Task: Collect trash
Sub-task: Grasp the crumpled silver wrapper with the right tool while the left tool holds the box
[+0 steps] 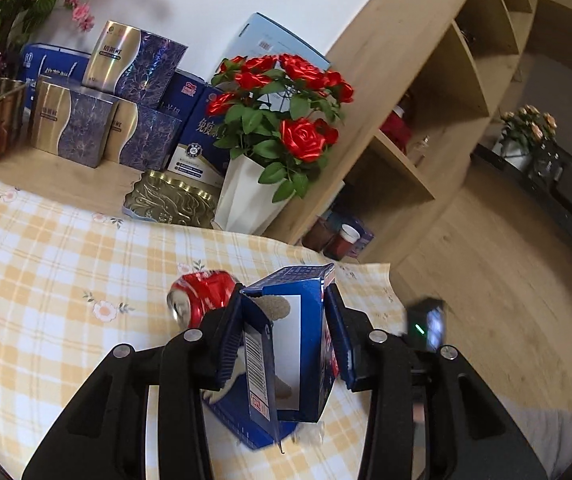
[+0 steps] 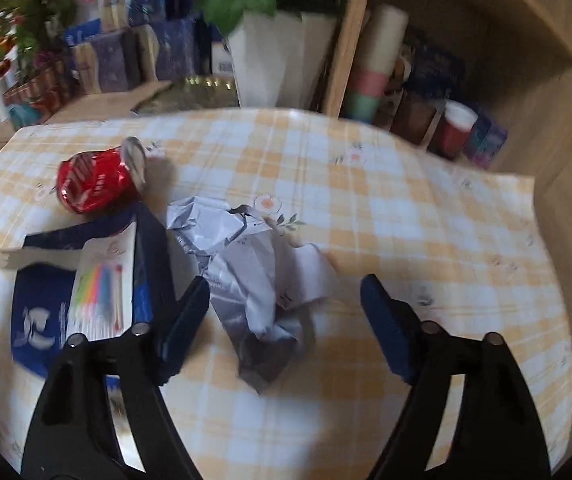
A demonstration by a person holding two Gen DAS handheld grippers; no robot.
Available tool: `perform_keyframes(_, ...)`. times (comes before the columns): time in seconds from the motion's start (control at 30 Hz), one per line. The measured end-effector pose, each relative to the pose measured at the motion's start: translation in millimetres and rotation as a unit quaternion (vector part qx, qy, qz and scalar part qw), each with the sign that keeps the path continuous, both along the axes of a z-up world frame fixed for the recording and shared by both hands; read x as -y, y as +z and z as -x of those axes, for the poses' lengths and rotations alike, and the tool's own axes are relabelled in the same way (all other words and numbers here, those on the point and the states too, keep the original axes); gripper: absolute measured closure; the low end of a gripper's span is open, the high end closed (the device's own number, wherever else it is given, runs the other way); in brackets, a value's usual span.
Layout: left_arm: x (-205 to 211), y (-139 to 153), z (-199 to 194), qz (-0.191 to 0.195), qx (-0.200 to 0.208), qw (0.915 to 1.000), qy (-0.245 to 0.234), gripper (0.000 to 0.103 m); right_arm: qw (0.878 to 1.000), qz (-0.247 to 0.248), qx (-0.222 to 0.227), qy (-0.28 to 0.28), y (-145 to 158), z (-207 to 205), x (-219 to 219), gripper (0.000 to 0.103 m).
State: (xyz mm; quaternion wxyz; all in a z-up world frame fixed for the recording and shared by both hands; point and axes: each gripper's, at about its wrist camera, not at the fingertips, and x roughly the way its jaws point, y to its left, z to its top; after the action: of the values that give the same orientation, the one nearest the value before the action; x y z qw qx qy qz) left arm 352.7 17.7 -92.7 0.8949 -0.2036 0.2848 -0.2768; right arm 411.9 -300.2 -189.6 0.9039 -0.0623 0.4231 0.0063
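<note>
My left gripper [image 1: 285, 292] is shut on an opened blue-and-white carton [image 1: 290, 344], held upright above the checked tablecloth [image 1: 46, 264]. A crushed red can [image 1: 202, 294] lies on the cloth just behind the carton and appears at the left as the red can [image 2: 94, 184] in the right wrist view. My right gripper [image 2: 286, 282] stands open over a crumpled grey wrapper [image 2: 246, 272]; the wrapper lies between the jaws, close to the left pad and apart from the right one. A flattened blue package with a card of coloured pens [image 2: 70, 300] lies to the wrapper's left.
A white vase of red roses [image 1: 246, 196], a gold tin [image 1: 170, 200] and stacked gift boxes [image 1: 126, 112] line the table's far side. A wooden shelf unit [image 1: 426, 120] stands to the right, with cups [image 2: 458, 128] on its lowest shelf. The cloth's right edge [image 2: 534, 216] overhangs the floor.
</note>
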Motion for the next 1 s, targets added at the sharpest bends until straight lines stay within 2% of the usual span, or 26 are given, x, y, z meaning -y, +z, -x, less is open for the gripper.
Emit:
perform_keyframes(0.03,-1,1,5,-0.002,0.0,1.0,0.0,0.064,1.0,0.005,0.0,0.0,0,-2,-2,0.064)
perform_keyframes(0.1,-6,1,16,-0.006,0.001,1.0,0.001,0.064,1.0,0.02,-0.001,-0.002,1,-2,-7,0.088)
perform_keyframes(0.23,-17,2,38,-0.016,0.0,0.9999,0.003,0.064,1.0,-0.014,0.027,-0.008,22,20,-5,0.09)
perform_keyframes(0.3,-22,1,51,-0.02,-0.002,0.9998,0.002,0.064,0.999,-0.014,0.048,-0.004,34,37,-6,0.091)
perform_keyframes(0.5,-33,1,89,-0.025,-0.004,0.9997,0.002,0.064,0.994,-0.046,0.101,0.012,72,107,-2,0.091)
perform_keyframes(0.77,-39,2,146,-0.041,-0.005,0.9991,-0.01,0.064,0.991,-0.084,0.104,0.015,82,188,-6,0.091)
perform_keyframes(1.0,-33,-9,195,-0.059,-0.014,0.9976,-0.032,0.064,0.986,-0.125,0.113,0.017,84,249,-13,0.091)
